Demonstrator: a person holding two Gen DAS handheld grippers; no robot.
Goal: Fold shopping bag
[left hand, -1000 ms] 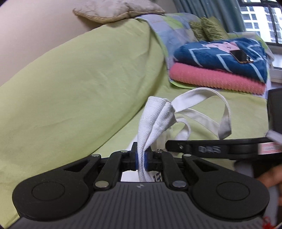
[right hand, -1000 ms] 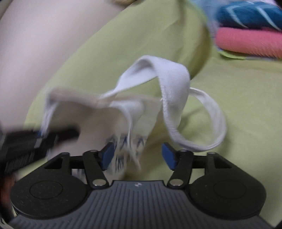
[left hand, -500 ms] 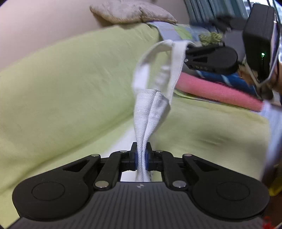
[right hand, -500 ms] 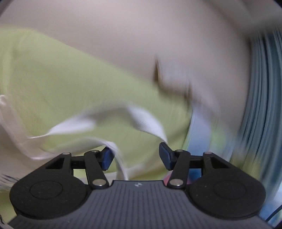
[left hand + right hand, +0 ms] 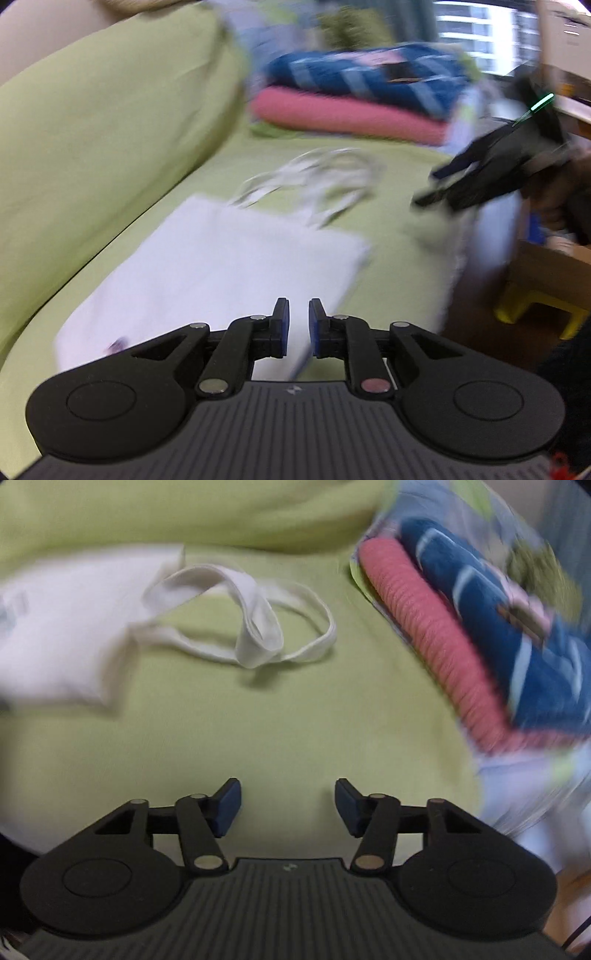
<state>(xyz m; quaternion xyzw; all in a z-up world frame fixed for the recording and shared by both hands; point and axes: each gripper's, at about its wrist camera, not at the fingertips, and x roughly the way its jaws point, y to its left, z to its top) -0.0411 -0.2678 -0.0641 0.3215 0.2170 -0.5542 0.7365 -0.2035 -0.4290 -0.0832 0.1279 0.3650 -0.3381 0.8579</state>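
Note:
The white cloth shopping bag [image 5: 221, 273] lies flat on the green sofa seat, its two handles [image 5: 325, 173] looped toward the far end. My left gripper [image 5: 296, 325] hovers over the bag's near edge, jaws slightly apart and empty. In the right wrist view the bag [image 5: 62, 627] lies at the left with its handles [image 5: 258, 627] curled on the seat. My right gripper [image 5: 287, 805] is open and empty above bare seat; it also shows in the left wrist view [image 5: 428, 188], raised at the right.
A green sofa backrest [image 5: 103, 122] rises on the left. Folded pink [image 5: 347, 114] and blue [image 5: 369, 74] towels are stacked at the far end of the seat. A yellow stool [image 5: 539, 306] stands on the floor past the seat's right edge.
My left gripper has let go of the bag, which has dropped from hanging to lying flat on the seat. My right gripper has swung away to the right.

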